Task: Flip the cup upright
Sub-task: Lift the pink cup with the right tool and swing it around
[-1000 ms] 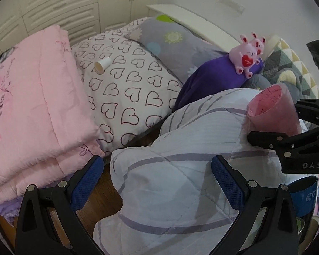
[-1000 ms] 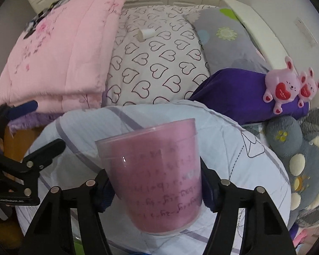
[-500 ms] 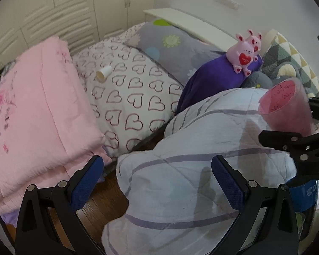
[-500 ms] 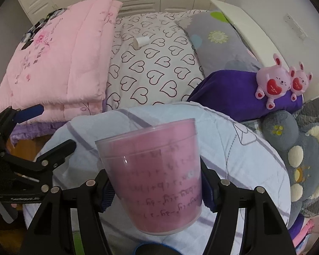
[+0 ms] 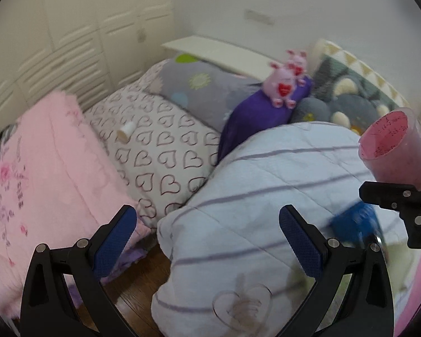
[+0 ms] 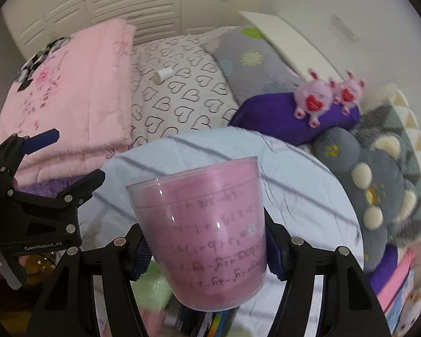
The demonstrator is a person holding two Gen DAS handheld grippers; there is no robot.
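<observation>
A pink translucent cup (image 6: 207,236) with dark writing on it is held upright, mouth up, in my right gripper (image 6: 207,252), whose blue pads press its lower sides. In the left wrist view the cup (image 5: 393,151) appears at the far right, held above a pale blue striped quilt (image 5: 266,196). My left gripper (image 5: 210,241) is open and empty, low over the quilt's near edge; it also shows at the left of the right wrist view (image 6: 50,179).
A folded pink blanket (image 5: 42,174), a heart-print pillow (image 5: 160,146) with a small white cup (image 5: 125,132) lying on it, a grey pillow (image 5: 205,90), a purple cushion (image 5: 255,118) with pink plush toys (image 5: 283,84), and grey plush (image 6: 379,191). A blue object (image 5: 353,221) lies below the cup.
Both grippers have risen and tilted up, so the bedding sits lower and more wall shows. The cup stays gripped upright in the right gripper. The left stays open.
</observation>
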